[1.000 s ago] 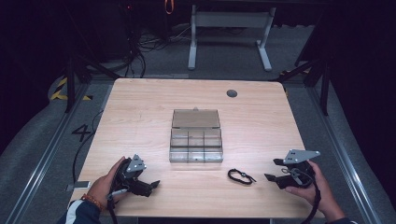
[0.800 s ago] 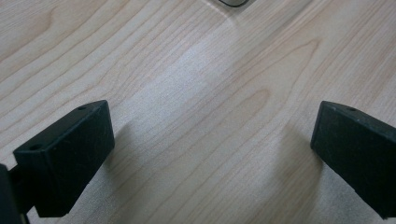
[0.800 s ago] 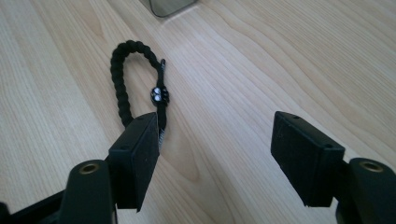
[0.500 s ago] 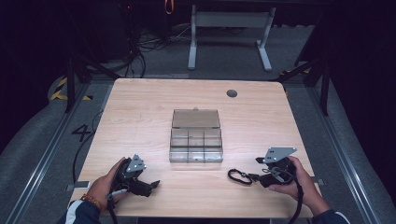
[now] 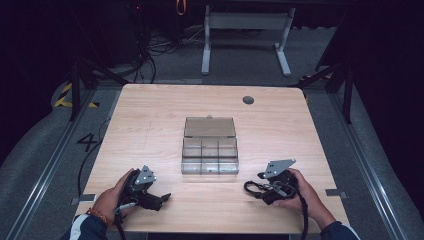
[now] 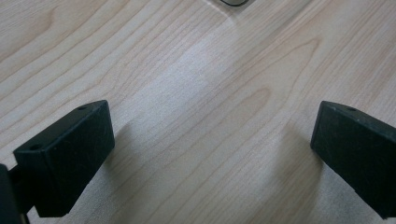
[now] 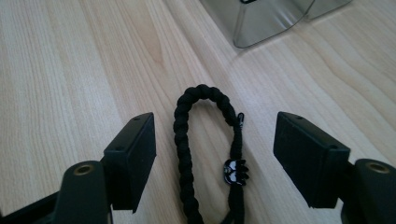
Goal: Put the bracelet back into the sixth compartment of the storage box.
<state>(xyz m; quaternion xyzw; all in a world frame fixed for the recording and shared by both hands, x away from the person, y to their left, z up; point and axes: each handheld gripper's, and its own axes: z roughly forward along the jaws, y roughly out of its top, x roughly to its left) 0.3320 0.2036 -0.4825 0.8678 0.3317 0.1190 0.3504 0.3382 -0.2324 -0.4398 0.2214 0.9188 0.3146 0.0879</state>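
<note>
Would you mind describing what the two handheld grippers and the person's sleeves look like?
Both grippers, left gripper and right gripper, are black with blocky rectangular jaws and a grey three-cornered plate on top. A black cable trails from each. The sleeves are dark blue, the left with a white stripe and an orange wristband.

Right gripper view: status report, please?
Right gripper open, jaws straddling black braided cord lying on table. Left gripper open over bare wood. Clear compartment box open at centre; nothing between jaws and cord.

Black block fingers (image 7: 130, 161) with screw holes; grey triangular plates; orange wristband (image 5: 97, 216).
</note>
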